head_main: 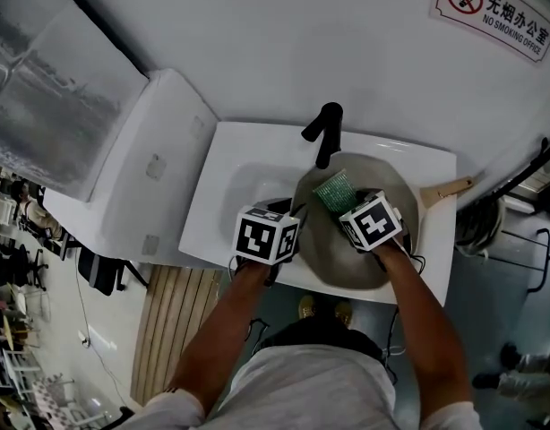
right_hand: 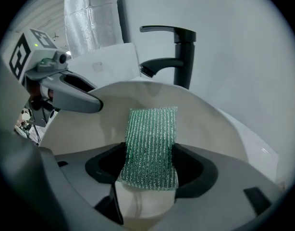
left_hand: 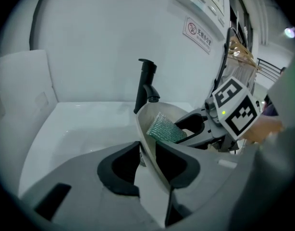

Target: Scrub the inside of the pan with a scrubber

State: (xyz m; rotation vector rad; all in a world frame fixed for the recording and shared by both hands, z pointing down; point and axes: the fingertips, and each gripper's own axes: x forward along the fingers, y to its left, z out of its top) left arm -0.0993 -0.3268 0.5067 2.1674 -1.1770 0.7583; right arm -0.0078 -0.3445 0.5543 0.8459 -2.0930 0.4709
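Pan sits tilted in the white sink, bowl facing the person, wooden handle sticking out over the sink's right edge. Black tap stands just behind the pan.

Left tool: pan's near rim runs between the two black pads. They look pressed onto it from both sides, though the left pad's contact is hard to confirm at this angle.

Right tool: pinching the green mesh scrubber by its lower part. Upper part of the scrubber lies flat against the pan's inner wall, below the tap.

Both tools sit close together over the pan, left at the rim, right inside the bowl.
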